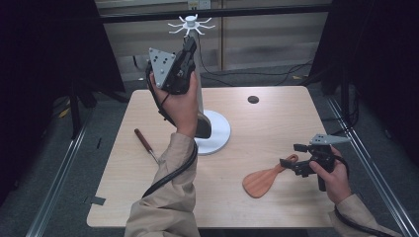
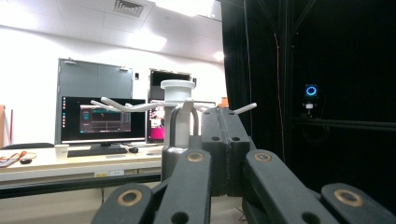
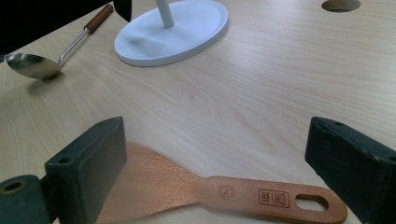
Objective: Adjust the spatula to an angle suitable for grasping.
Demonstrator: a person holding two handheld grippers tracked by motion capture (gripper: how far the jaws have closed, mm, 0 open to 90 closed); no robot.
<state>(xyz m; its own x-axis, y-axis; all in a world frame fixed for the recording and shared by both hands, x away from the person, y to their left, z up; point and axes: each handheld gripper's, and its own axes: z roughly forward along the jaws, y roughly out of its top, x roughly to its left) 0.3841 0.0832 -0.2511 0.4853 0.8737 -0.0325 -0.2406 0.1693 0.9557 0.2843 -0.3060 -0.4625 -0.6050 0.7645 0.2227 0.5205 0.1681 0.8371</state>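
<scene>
nearest, low at the table's (image 1: 276, 123) near right: right gripper (image 1: 295, 157) with jaws spread wide, straddling the handle of the wooden spatula (image 3: 219, 193) that lies flat on the wood. handle with its hanging slot toward the right jaw, blade toward the left one (no pad touching it, going by the right gripper view). likely risk here: closing on a thin flat handle lying flush with the table, so pads could scrape the top or skid the spatula away rather than lift it; a grip too near the slot end would leave the broad blade drooping.

farther in, left of centre: ladle (image 3: 44, 58) with a brown handle, lying well apart from the spatula, beside the white round base (image 3: 175, 32) of the hook stand (image 1: 190, 24).

farthest and highest: left gripper (image 1: 189, 45) raised by the stand's top, jaws pressed together on a dark metal loop (image 2: 183, 122), seemingly an utensil's hanging loop (what hangs below is hidden by the hand). loop just in front of the white post, under the radiating hooks. possible trouble: loop missing a hook tip, or a knock tilting the light stand.
</scene>
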